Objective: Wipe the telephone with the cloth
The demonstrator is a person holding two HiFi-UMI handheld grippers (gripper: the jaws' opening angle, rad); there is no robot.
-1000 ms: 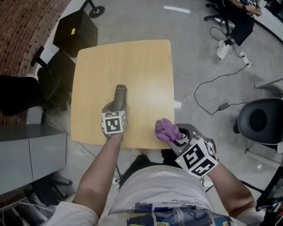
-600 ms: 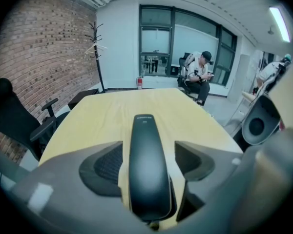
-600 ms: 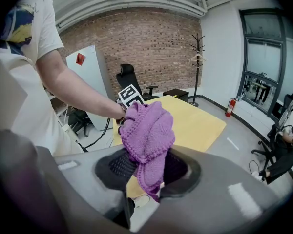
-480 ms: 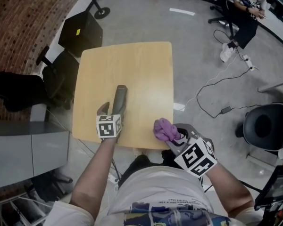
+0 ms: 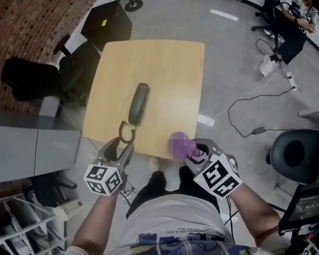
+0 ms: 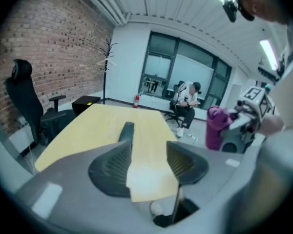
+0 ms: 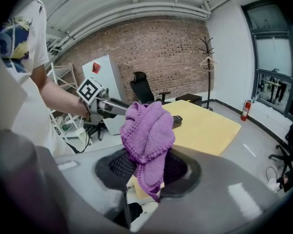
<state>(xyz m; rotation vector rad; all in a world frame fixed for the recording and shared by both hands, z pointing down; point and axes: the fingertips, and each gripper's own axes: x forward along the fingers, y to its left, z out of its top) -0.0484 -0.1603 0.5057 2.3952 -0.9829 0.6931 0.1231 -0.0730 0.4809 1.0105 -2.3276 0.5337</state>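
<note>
The dark grey telephone handset [image 5: 139,103] lies flat on the wooden table [image 5: 165,73], pointing away from me. My left gripper [image 5: 125,137] hangs at the table's near edge, short of the handset [image 6: 126,132]. Its jaws have just been closing but stand open with nothing between them [image 6: 149,165]. My right gripper [image 5: 193,154] hovers at the near right corner, shut on a bunched purple cloth [image 5: 180,144]. In the right gripper view the cloth [image 7: 147,133] fills the jaws and hides most of the handset [image 7: 177,120].
Black office chairs [image 5: 32,78] and a black cabinet [image 5: 107,23] stand left of the table. A grey cabinet [image 5: 21,153] is at my near left, a round black stool [image 5: 295,153] at right. Cables [image 5: 244,108] trail across the floor. A person [image 5: 297,12] sits far right.
The left gripper let go of the handset and drew back toward me, up off the table's near edge. The handset stays on the table. The right gripper with the cloth barely moved.
</note>
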